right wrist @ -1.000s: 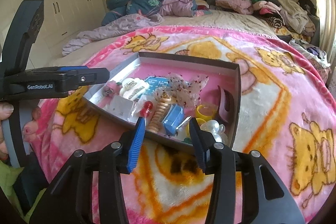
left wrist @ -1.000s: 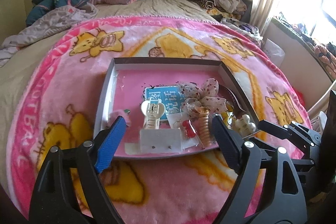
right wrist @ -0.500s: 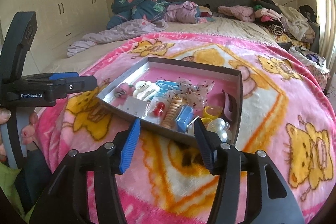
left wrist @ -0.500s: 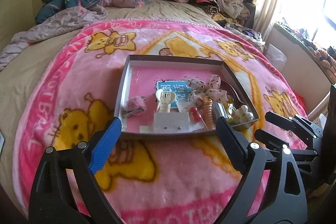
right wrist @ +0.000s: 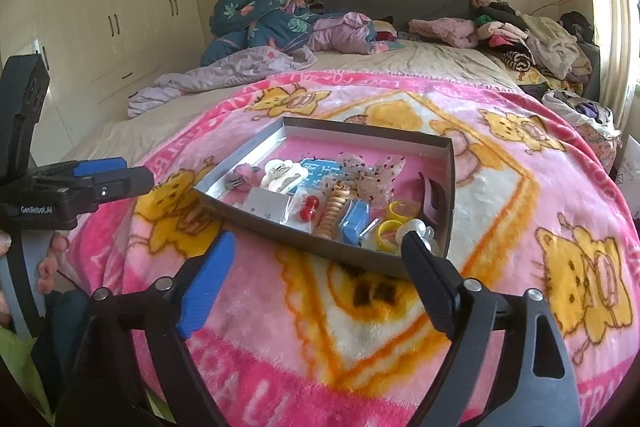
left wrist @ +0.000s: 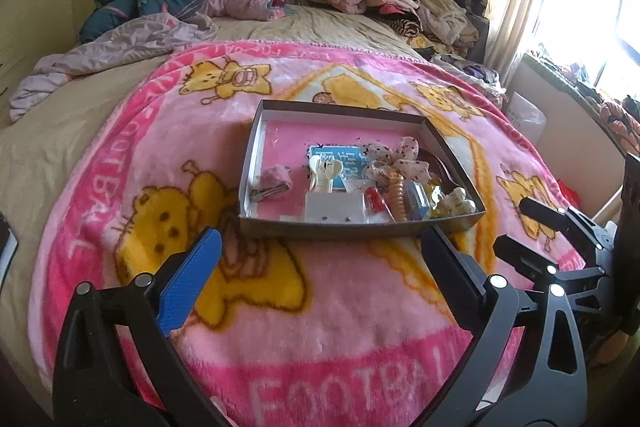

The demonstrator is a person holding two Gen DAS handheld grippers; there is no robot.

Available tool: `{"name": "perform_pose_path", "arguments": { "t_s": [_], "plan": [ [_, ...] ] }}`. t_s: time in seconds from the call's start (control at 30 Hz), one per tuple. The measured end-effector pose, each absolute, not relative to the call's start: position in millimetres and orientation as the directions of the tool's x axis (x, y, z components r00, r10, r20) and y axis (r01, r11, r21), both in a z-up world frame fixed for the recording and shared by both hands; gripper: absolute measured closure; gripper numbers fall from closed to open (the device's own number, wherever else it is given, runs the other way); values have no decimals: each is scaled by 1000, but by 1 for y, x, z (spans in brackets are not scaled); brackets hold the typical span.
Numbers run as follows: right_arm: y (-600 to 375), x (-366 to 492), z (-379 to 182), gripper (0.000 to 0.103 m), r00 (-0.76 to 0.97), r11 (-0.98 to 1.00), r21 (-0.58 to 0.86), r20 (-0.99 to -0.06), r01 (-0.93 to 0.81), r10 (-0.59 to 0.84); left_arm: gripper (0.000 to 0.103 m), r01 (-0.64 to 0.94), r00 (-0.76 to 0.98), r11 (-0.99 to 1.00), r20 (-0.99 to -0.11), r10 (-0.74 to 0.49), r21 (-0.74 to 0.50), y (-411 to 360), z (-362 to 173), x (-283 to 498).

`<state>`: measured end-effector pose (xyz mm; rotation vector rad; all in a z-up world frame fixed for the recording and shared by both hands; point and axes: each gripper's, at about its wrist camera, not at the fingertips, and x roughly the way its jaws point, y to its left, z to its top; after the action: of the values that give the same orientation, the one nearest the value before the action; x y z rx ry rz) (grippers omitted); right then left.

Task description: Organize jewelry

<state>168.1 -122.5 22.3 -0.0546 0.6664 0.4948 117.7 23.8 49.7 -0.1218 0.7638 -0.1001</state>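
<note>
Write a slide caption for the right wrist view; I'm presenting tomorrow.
Open right gripper above pink blanket, facing tray of hair accessories.

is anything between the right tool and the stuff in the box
Only the box's near wall. The right tool hangs open over bare blanket short of it, so the red bead and orange coil must be reached from above.
</note>
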Motion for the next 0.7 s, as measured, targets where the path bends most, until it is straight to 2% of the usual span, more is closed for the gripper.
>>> {"name": "perform_pose_path", "arguments": {
  "t_s": [0.37, 0.43, 0.7],
  "plan": [
    [-129, 151, 23, 13, 690, 892, 110, -596, -438, 412, 11, 42, 725, 991, -678, -119, -129, 23, 43, 91],
    [-131, 147, 23, 8, 699, 897, 104, -591, -429, 403, 11, 42, 728, 990, -674, -121, -133, 22, 40, 86],
    [-138, 131, 13, 7, 711, 910, 90, -596, -404, 374, 11, 30, 722, 990, -681, -119, -141, 16, 23, 75]
  ]
}}
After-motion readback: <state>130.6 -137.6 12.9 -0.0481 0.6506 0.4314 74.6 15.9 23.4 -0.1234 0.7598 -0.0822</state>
